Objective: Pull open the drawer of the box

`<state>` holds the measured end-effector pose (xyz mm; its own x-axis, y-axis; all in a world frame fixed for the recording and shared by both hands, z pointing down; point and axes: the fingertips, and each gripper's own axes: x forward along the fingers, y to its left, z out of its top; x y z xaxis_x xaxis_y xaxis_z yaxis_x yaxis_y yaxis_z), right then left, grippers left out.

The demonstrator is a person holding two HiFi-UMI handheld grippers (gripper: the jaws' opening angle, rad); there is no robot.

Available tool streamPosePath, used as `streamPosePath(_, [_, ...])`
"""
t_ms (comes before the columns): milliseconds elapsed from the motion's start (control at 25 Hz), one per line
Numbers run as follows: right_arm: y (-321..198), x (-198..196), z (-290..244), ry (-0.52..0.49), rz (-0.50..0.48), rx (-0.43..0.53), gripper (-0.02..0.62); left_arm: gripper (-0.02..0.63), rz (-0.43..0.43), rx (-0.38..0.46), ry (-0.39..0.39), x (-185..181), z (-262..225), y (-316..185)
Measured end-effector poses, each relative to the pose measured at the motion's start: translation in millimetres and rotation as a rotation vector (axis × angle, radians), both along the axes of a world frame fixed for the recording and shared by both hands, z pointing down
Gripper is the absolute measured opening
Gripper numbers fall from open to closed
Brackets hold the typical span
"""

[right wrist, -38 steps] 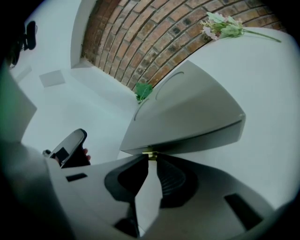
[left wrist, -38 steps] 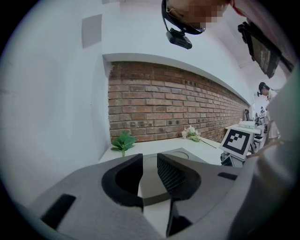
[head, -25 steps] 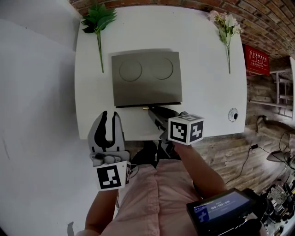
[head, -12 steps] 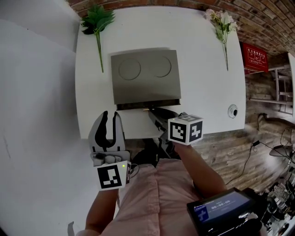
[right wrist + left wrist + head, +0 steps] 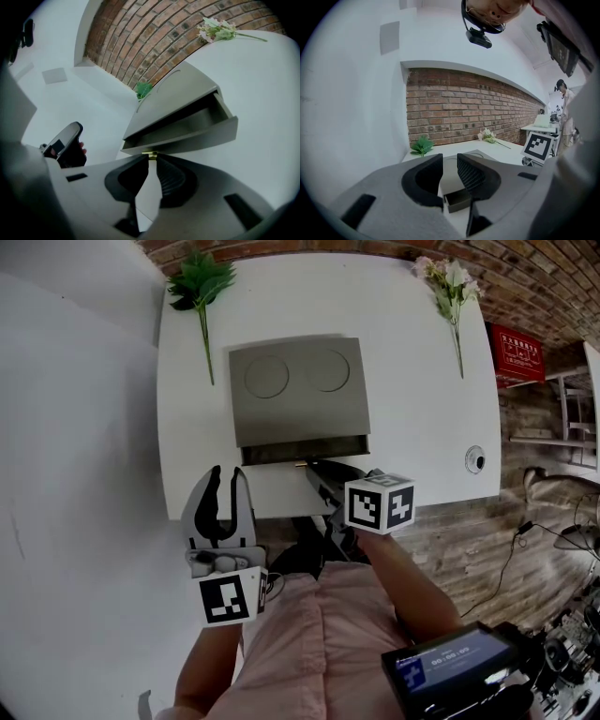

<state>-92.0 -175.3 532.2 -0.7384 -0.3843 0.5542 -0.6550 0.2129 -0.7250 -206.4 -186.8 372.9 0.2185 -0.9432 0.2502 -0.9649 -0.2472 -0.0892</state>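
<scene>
A flat grey box (image 5: 298, 390) with two round marks on its lid lies on the white table (image 5: 412, 399). Its drawer (image 5: 305, 452) stands a little way out of the near side, showing a dark gap. In the right gripper view the drawer front (image 5: 187, 138) and its hollow inside show. My right gripper (image 5: 312, 468) is shut on the small brass knob (image 5: 149, 154) at the middle of the drawer front. My left gripper (image 5: 223, 476) hovers at the table's near edge, left of the drawer, jaws apart around nothing. Between those jaws the drawer (image 5: 457, 199) shows farther off.
A green leafy sprig (image 5: 199, 287) lies at the table's far left and a pink flower stem (image 5: 452, 287) at the far right. A round cable hole (image 5: 475, 460) sits near the right front corner. A device with a screen (image 5: 450, 671) hangs at my right hip.
The drawer has slid a little farther out toward me and its dark gap has widened, with the right gripper still on the knob. The left gripper has stayed put.
</scene>
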Motion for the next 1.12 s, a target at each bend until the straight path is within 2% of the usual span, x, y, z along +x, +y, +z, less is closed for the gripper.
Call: streamPosePath(1120, [49.6,2.4,8.2,0.016,0.023,-0.011,0.060,0.094,0.038,0.047,-0.015,-6.1,-13.9,40.8])
